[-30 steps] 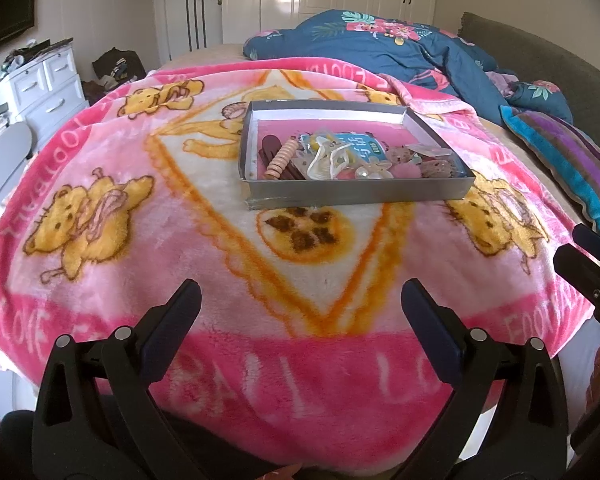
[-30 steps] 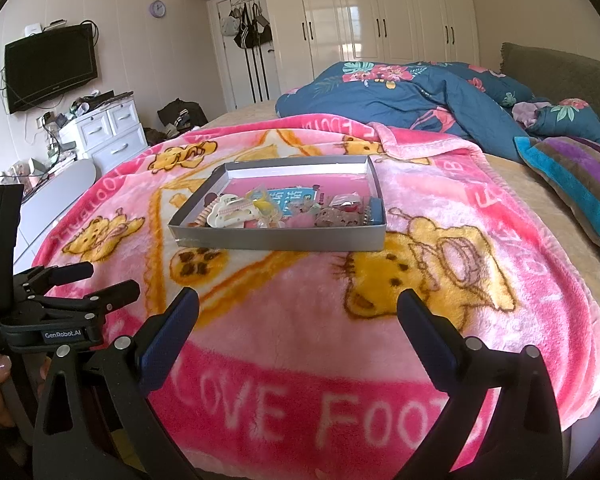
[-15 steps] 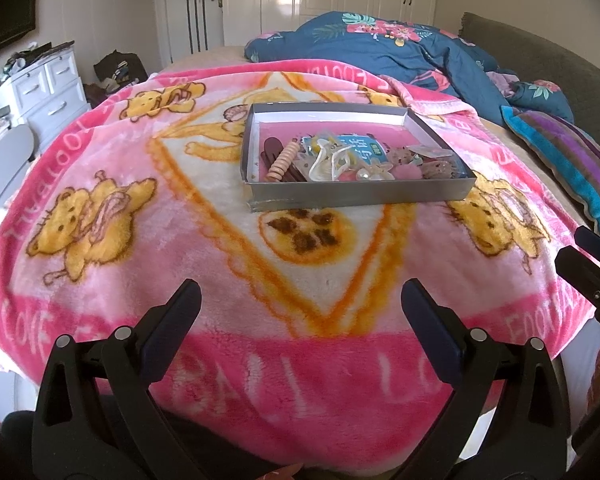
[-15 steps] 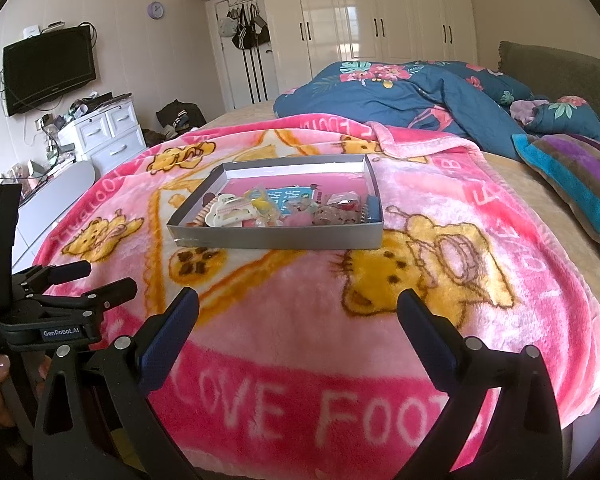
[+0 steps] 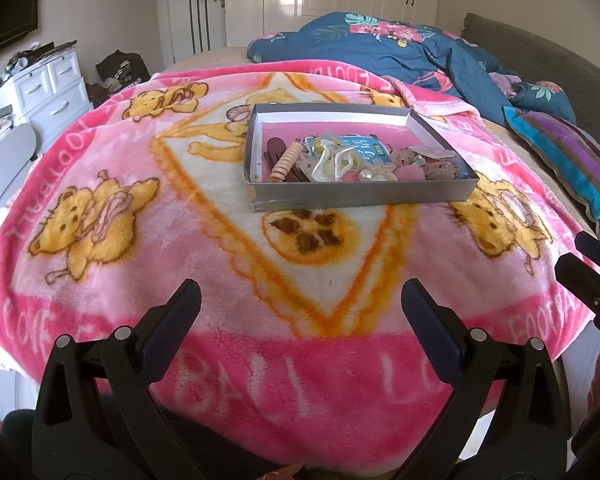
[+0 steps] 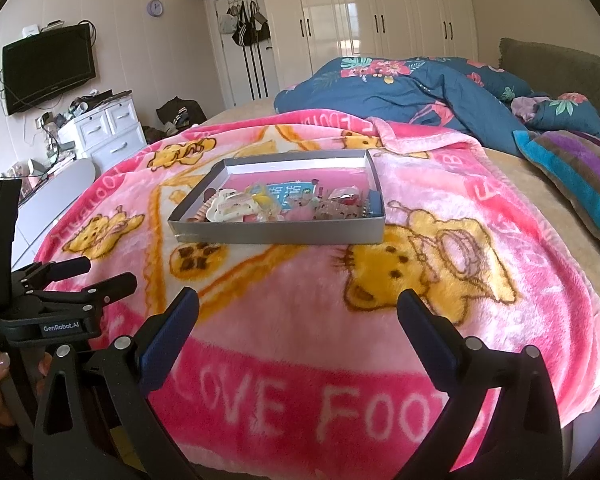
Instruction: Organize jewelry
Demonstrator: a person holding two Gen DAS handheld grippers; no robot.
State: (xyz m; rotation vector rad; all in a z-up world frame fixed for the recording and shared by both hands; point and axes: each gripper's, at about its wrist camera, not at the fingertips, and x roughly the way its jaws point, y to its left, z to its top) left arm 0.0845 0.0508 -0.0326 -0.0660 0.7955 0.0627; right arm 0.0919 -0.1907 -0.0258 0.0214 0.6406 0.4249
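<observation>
Centrally, shallow grey rectangular tray (image 5: 360,199), fuzzy pink blanket (image 5: 228,280), both hand-held grippers wide.

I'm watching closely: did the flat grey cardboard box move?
No. The flat grey cardboard box still sits just behind the brown paw print on the pink blanket.

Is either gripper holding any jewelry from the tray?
No: the left gripper and right gripper are open, short of the tray.
</observation>
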